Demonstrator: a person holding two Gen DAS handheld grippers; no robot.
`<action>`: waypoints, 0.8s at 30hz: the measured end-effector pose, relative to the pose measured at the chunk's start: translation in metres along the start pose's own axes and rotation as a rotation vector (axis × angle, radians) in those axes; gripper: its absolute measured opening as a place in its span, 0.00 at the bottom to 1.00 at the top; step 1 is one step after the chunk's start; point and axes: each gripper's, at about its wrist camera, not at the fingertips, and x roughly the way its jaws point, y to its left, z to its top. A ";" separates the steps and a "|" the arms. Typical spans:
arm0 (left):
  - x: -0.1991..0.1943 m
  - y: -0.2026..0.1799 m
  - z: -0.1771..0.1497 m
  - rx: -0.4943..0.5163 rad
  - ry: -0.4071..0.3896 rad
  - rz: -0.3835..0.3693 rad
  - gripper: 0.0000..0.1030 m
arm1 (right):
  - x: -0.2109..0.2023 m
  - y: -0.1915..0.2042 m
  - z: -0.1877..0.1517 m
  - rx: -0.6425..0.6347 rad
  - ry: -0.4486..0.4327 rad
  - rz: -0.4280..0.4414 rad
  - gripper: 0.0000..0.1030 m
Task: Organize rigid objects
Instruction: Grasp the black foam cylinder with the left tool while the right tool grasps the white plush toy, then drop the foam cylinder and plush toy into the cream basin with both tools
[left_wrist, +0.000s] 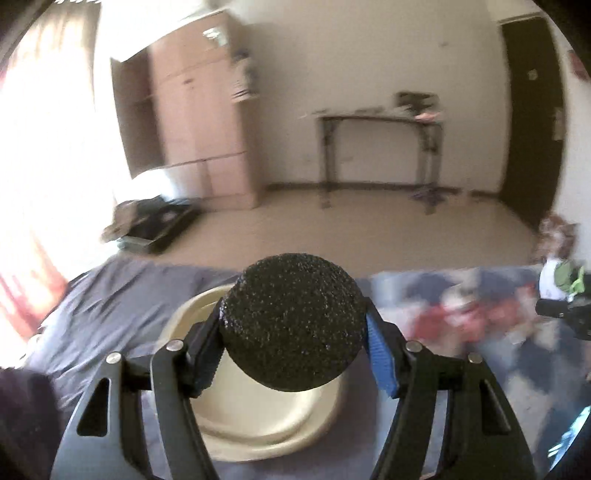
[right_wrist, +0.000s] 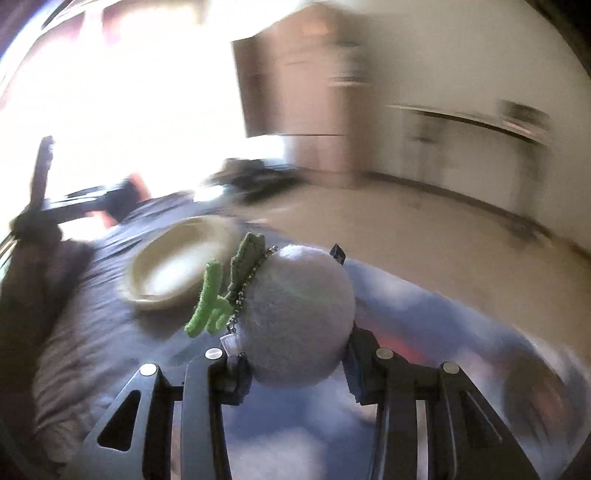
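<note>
My left gripper (left_wrist: 293, 325) is shut on a rough black ball (left_wrist: 295, 321) and holds it just above a cream bowl (left_wrist: 266, 432) that sits on the grey-blue bed cover. My right gripper (right_wrist: 295, 325) is shut on a fuzzy grey ball (right_wrist: 299, 317) with a green plush leaf charm (right_wrist: 210, 299) on a bead chain. In the right wrist view the cream bowl (right_wrist: 177, 266) lies ahead and to the left of the grey ball. The right gripper with its ball also shows at the right edge of the left wrist view (left_wrist: 561, 291).
The bed cover (left_wrist: 110, 302) is plain grey-blue on the left and patterned red and blue (left_wrist: 480, 314) on the right. Beyond the bed are bare floor, a wooden wardrobe (left_wrist: 199, 110), a dark tray on the floor (left_wrist: 155, 221), a narrow table (left_wrist: 380, 122) and a dark door (left_wrist: 532, 110).
</note>
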 end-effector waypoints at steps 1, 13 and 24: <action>0.008 0.013 -0.006 -0.025 0.014 0.012 0.66 | 0.021 0.020 0.014 -0.049 0.013 0.044 0.38; 0.167 0.099 -0.064 -0.252 0.283 0.008 0.66 | 0.306 0.173 0.065 -0.323 0.274 0.186 0.37; 0.126 0.098 -0.059 -0.245 0.191 0.073 0.96 | 0.327 0.214 0.075 -0.333 0.283 0.187 0.78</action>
